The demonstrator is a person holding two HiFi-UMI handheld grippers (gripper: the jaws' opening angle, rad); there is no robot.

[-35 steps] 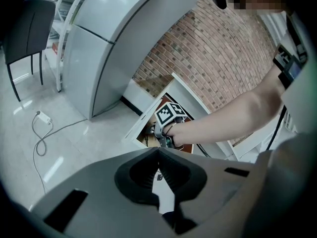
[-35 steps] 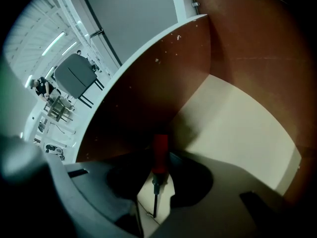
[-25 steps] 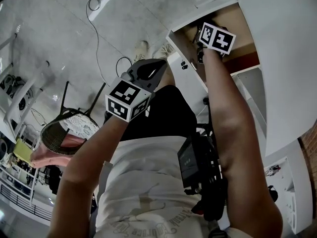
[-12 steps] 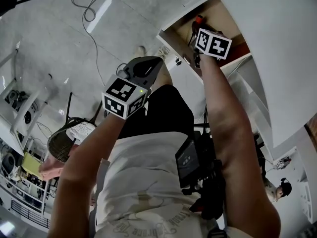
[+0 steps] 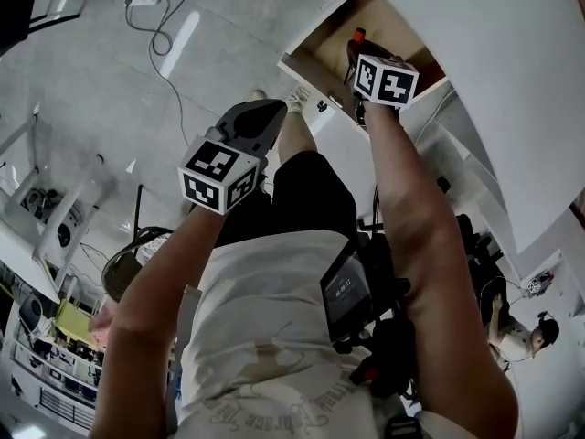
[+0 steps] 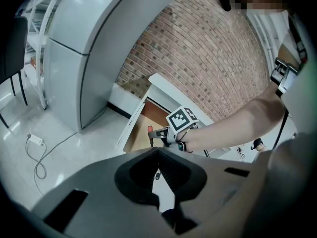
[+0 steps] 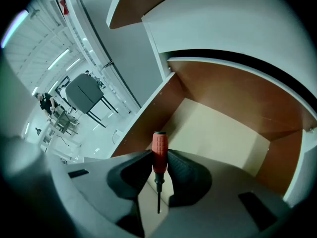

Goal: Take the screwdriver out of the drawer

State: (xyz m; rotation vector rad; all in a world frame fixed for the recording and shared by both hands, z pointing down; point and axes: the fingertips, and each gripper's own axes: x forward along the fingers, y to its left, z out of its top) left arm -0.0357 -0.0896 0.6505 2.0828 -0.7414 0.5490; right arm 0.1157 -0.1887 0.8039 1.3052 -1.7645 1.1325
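A screwdriver (image 7: 159,151) with a red handle and a thin dark shaft stands upright between the jaws of my right gripper (image 7: 159,157), which is shut on the handle. It hangs above the pale bottom of the open wooden drawer (image 7: 218,133). In the head view the right gripper (image 5: 355,58) is over the drawer (image 5: 320,58), with the red handle (image 5: 358,37) showing at its tip. My left gripper (image 5: 274,110) is held apart, lower left of the drawer, over the floor. Its jaws (image 6: 158,150) meet at the tips with nothing between them.
The drawer juts out of a white cabinet (image 5: 512,80) in front of a brick wall (image 6: 208,58). A power strip with its cable (image 5: 146,0) lies on the shiny floor. A chair (image 5: 128,263) stands lower left, and a person (image 5: 544,332) is far right.
My right gripper has come up out of the drawer with the screwdriver in its jaws. The left gripper has risen a little and rolled slightly.
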